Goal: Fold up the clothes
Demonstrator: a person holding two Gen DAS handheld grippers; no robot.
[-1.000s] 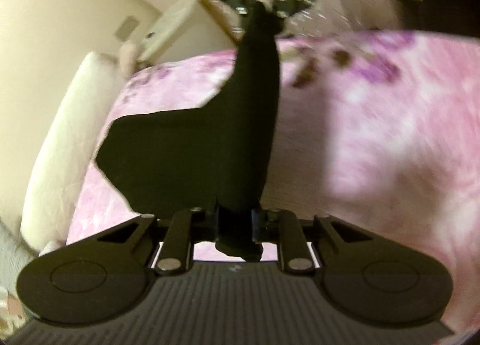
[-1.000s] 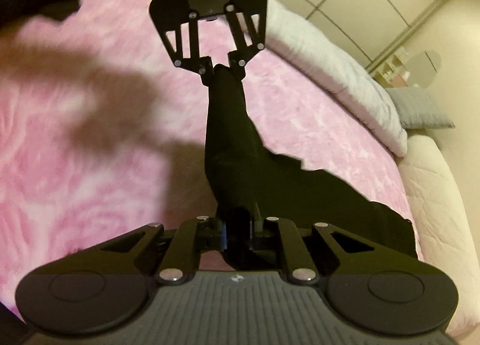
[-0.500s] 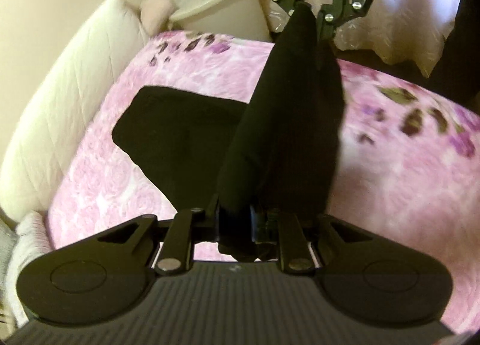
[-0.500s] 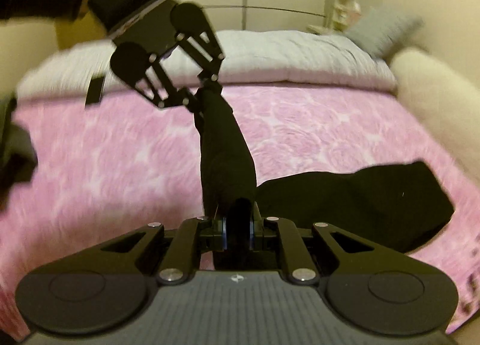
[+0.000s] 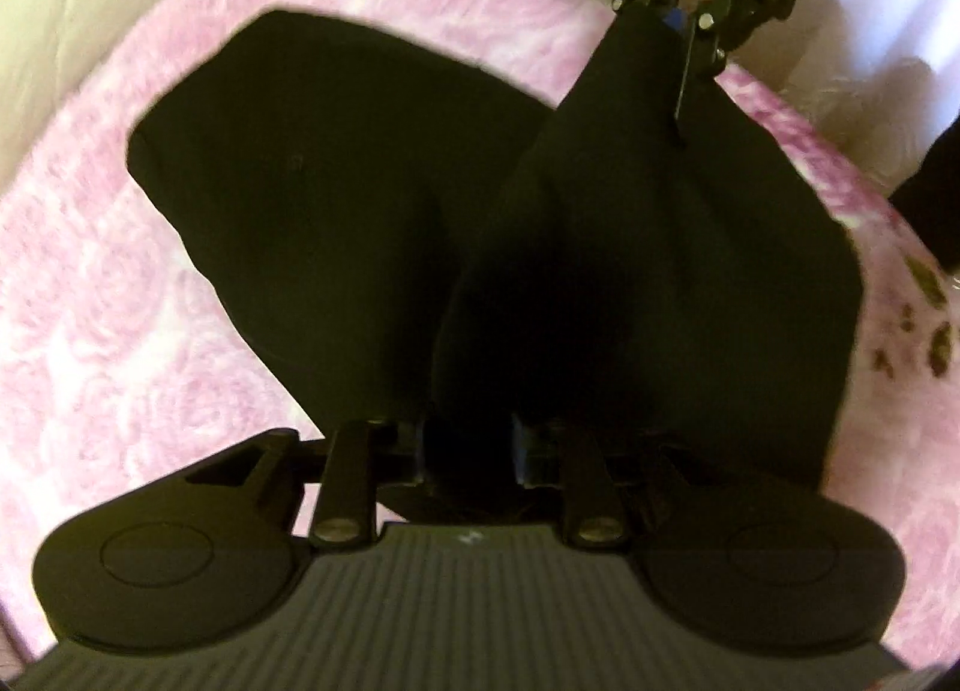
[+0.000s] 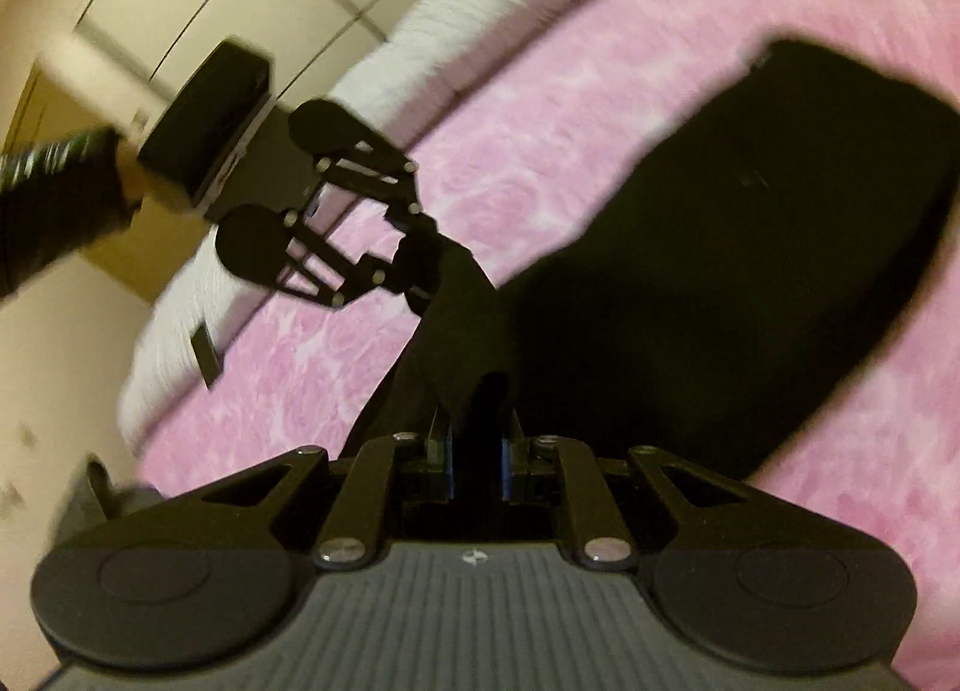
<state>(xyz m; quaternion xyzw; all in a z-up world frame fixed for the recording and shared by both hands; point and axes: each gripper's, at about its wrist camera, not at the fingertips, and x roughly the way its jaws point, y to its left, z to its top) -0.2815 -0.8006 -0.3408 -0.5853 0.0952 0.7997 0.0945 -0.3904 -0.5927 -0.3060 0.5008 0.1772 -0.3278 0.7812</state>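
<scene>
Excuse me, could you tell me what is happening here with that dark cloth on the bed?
A person is folding a black garment on a pink blanket. The left tool and the right tool are each shut on an edge, holding that part up while the rest lies flat on the blanket.

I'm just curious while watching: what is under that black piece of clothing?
The black garment lies partly on a pink blanket, which shows all around it. The left gripper and right gripper hold the rest lifted. Whatever lies directly beneath the cloth is covered.
</scene>
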